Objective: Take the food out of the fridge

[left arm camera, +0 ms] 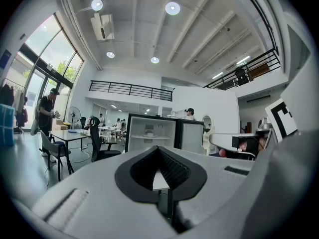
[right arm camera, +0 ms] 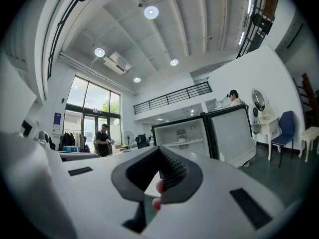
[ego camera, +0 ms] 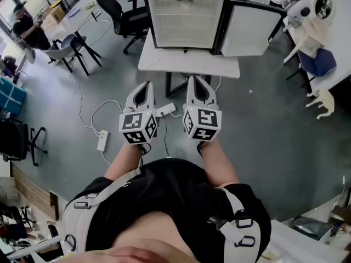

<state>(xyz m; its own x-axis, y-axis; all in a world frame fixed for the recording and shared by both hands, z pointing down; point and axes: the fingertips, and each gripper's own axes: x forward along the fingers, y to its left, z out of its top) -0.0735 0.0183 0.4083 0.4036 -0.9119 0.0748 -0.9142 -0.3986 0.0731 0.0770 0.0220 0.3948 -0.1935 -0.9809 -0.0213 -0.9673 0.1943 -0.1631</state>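
Observation:
A small black fridge stands on a white table ahead of me, its door swung open to the right. In the left gripper view the fridge shows a white inside with one shelf, and a small pale food item rests on it, too small to make out. That same item appears in the right gripper view. Both grippers are held level side by side, well short of the table. My left gripper is shut and empty. The right gripper is shut and empty too.
A power strip and white cables lie on the floor at the left. Black chairs and desks stand further left, with a person there. A blue chair and a white table are at the right.

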